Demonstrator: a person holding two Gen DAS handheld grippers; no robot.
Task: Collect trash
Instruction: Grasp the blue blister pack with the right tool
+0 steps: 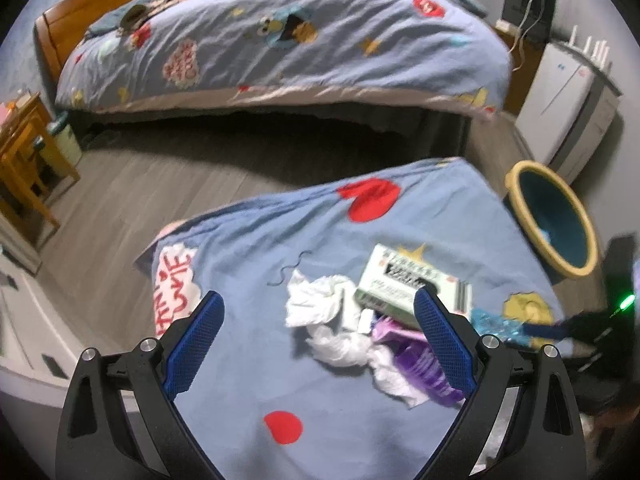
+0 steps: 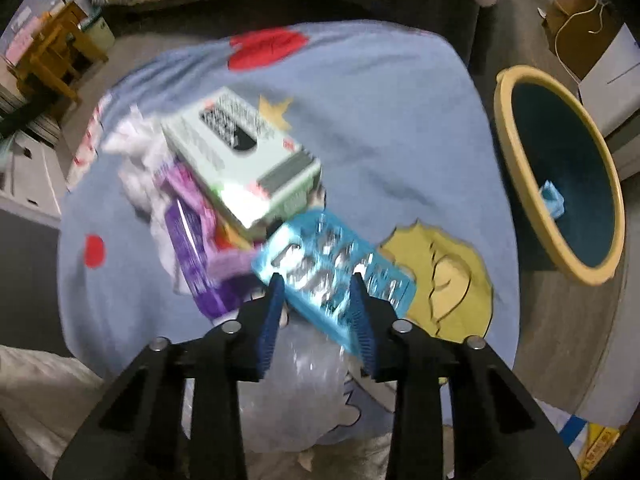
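Note:
A trash pile lies on a blue cartoon-print cloth (image 1: pixel 248 240): crumpled white tissue (image 1: pixel 320 304), a pale green box (image 1: pixel 404 280), a purple wrapper (image 1: pixel 420 364). My left gripper (image 1: pixel 320 320) is open and empty, its fingers standing either side of the tissue and wrapper. My right gripper (image 2: pixel 318 280) is shut on a blue blister pack (image 2: pixel 332 268) and holds it beside the green box (image 2: pixel 240 160) and purple wrapper (image 2: pixel 192 232). The blister pack also shows at the right of the left wrist view (image 1: pixel 496 324). A yellow-rimmed teal bin (image 2: pixel 560 176) stands to the right, with a small blue piece inside.
A bed (image 1: pixel 280 40) with the same print lies beyond a strip of grey wood floor (image 1: pixel 120 200). A wooden stool (image 1: pixel 28 160) stands at left, a white cabinet (image 1: pixel 560 96) at back right. A clear plastic bag (image 2: pixel 296 392) lies below my right gripper.

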